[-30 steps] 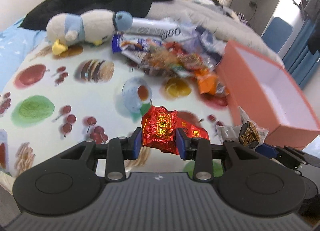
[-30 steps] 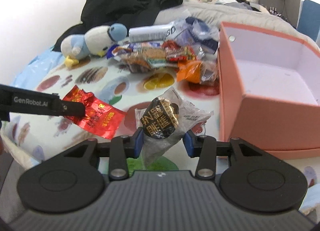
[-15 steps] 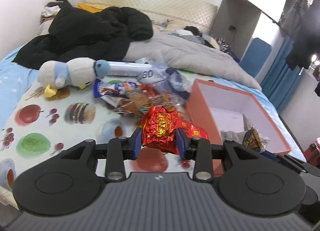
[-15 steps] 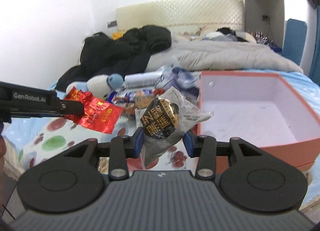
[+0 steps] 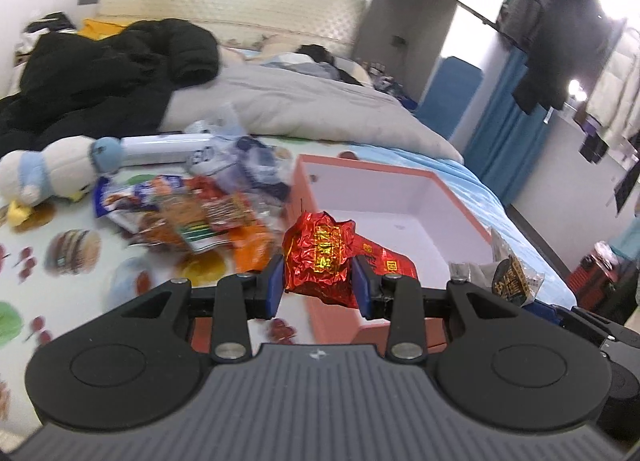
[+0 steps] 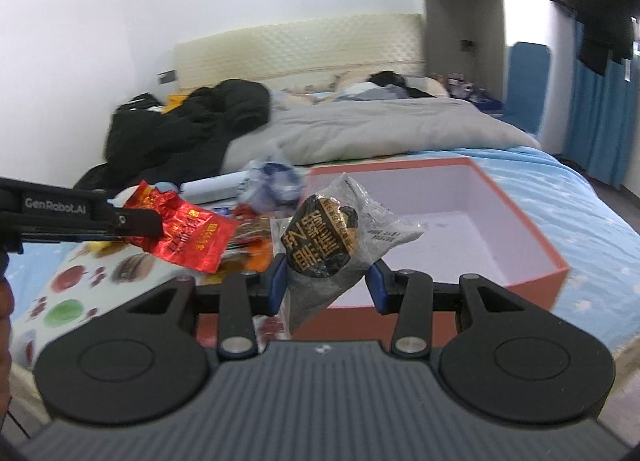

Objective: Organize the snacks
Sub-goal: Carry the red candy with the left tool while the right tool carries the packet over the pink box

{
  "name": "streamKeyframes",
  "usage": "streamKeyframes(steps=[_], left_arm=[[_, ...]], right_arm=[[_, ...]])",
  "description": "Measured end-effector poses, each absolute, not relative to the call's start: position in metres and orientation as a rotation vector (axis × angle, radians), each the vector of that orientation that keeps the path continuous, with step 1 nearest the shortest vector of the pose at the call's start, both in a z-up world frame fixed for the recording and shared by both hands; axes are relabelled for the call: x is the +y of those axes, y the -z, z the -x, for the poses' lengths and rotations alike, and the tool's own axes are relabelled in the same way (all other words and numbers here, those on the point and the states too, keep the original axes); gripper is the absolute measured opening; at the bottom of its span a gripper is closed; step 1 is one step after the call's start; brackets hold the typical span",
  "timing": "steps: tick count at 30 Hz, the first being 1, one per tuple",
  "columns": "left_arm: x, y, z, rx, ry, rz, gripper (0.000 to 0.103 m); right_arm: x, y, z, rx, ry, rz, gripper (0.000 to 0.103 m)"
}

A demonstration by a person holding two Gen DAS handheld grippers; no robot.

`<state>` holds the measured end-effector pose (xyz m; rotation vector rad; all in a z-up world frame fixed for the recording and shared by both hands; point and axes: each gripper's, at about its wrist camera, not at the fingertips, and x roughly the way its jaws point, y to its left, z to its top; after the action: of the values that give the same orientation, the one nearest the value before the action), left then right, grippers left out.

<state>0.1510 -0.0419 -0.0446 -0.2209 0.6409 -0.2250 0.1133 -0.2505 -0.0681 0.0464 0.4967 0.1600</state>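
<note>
Two tools we hold above the orange box [image 6: 520, 217]: left tool [image 5: 320, 283] grips a red foil packet [image 5: 320, 257], right tool [image 6: 326, 281] a clear black-labelled snack packet [image 6: 324, 245].

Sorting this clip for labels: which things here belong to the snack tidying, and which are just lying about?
Job:
red foil snack, in left tool
grey snack packet, in right tool
orange box
snack pile

Lying about:
plush toy
black jacket
grey duvet
</note>
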Motion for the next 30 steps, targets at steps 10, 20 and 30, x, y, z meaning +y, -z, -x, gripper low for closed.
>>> streamKeyframes(steps=[10, 20, 30], left_arm=[[-0.089, 0.063, -0.209, 0.687, 0.308, 0.196, 0.041], [-0.122, 0.079, -0.270, 0.759, 0.348, 0.169, 0.041], [-0.148, 0.110, -0.315, 0.850, 0.367, 0.142, 0.041]], right_arm=[[-0.293, 0.085, -0.146, 0.536, -0.048, -0.083, 0.045], [-0.311, 0.096, -0.187, 0.577, -0.025, -0.079, 0.045], [-0.326, 0.121, -0.222, 0.654, -0.018, -0.104, 0.045]])
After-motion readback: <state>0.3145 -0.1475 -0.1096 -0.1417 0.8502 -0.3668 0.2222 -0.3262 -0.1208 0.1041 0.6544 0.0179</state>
